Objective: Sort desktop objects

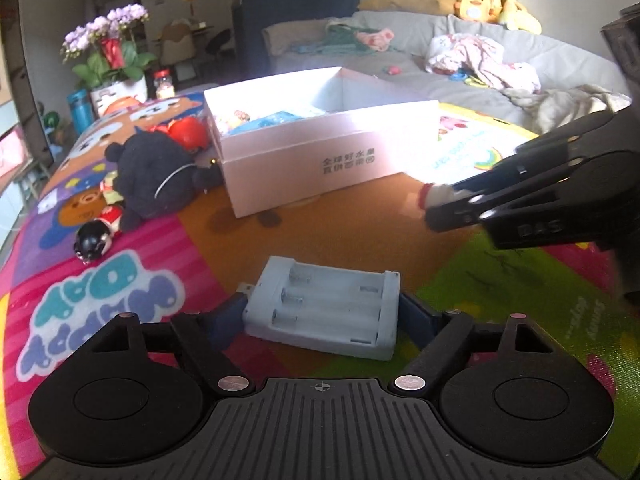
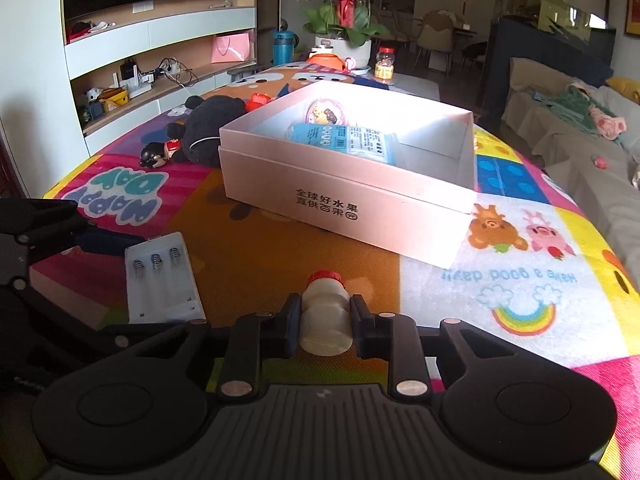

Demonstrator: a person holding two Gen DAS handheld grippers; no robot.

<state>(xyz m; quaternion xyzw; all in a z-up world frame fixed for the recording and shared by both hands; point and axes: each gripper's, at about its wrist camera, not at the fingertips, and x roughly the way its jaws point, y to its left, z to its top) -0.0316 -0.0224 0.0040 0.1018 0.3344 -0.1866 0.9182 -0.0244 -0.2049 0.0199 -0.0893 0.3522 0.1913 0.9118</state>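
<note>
My left gripper [image 1: 324,316] is shut on a white battery holder [image 1: 326,306], its fingers pressing both long sides, just above the colourful mat. The holder also shows in the right wrist view [image 2: 162,284]. My right gripper [image 2: 325,314] is shut on a small white bottle with a red cap [image 2: 325,312]; it shows in the left wrist view [image 1: 434,196] at the right. A white open box [image 2: 348,196] stands ahead on the mat, holding a blue packet [image 2: 344,140] and a round item [image 2: 326,112]. The box also appears in the left wrist view [image 1: 320,160].
A black plush toy [image 1: 156,176] and a small black-and-red figure [image 1: 98,236] lie left of the box. A flower pot [image 2: 344,44], a blue bottle [image 2: 283,50] and a jar [image 2: 386,64] stand at the far end. A sofa [image 1: 480,64] lies beyond.
</note>
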